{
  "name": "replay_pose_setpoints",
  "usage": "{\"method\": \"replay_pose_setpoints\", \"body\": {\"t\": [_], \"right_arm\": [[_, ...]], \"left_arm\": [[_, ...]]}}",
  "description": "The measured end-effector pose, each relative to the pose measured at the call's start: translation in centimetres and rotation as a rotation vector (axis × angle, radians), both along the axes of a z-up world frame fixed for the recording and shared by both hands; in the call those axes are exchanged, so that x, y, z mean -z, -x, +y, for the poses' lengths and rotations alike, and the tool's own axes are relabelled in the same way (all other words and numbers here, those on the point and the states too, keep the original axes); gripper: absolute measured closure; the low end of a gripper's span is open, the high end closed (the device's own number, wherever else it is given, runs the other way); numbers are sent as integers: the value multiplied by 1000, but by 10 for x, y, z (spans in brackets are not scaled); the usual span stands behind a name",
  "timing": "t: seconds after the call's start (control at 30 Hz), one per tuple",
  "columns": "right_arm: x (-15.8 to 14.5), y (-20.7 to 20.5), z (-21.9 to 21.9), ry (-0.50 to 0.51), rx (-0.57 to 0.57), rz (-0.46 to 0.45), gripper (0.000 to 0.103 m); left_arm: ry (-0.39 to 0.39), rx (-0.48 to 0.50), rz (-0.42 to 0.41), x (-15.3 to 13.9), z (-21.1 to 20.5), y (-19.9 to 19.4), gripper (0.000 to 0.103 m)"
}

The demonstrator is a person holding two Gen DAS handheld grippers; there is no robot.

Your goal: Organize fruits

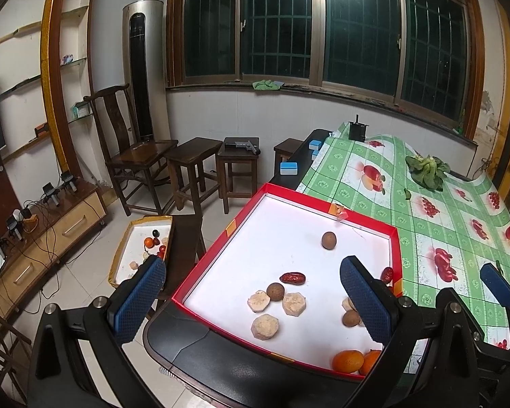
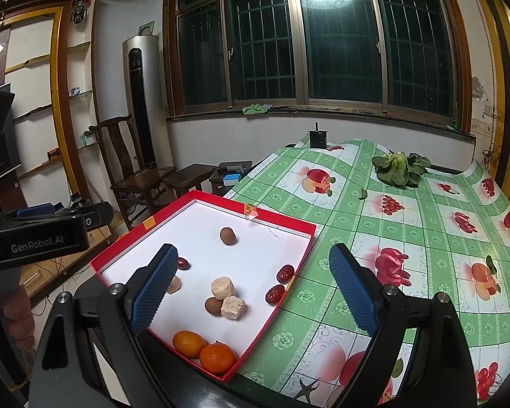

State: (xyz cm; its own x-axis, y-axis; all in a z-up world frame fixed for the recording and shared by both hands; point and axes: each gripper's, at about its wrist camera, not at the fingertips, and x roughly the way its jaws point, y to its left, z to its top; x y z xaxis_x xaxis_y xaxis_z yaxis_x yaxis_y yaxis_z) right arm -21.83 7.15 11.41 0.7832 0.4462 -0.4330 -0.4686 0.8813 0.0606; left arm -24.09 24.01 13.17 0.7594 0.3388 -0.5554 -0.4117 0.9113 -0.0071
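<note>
A red box with a white floor (image 1: 396,248) (image 2: 200,197) lies at the table's left end. In it are two oranges (image 1: 348,361) (image 2: 217,357), brown longans (image 1: 329,240) (image 2: 227,235), red dates (image 1: 292,277) (image 2: 285,272) and beige chunks (image 1: 264,326) (image 2: 223,287). My left gripper (image 1: 251,301) is open and empty above the box's near left part. My right gripper (image 2: 251,292) is open and empty over the box's right edge; its blue finger (image 1: 496,284) shows in the left wrist view. The left gripper's body (image 2: 44,227) shows at left in the right wrist view.
A gold-edged box (image 1: 119,255) with small fruits sits on a low stool left of the table. A leafy green (image 1: 426,170) (image 2: 399,168) and a black holder (image 1: 357,131) lie on the green tablecloth (image 2: 408,238). Wooden stools (image 1: 193,156) and a chair (image 1: 129,142) stand beyond.
</note>
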Motion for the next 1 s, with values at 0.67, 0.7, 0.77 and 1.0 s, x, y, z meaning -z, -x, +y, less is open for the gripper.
{"method": "replay_pose_setpoints", "body": {"t": [0.67, 0.7, 0.77, 1.0], "right_arm": [[1, 0, 1, 1, 4, 4, 12], [1, 0, 1, 1, 4, 4, 12], [1, -1, 1, 0, 4, 4, 12], [1, -1, 0, 1, 2, 5, 12]], "left_arm": [[3, 18, -6, -2, -11, 4, 0], [3, 17, -3, -2, -11, 3, 0], [7, 18, -3, -1, -15, 3, 0], [8, 19, -3, -3, -7, 0, 0]]}}
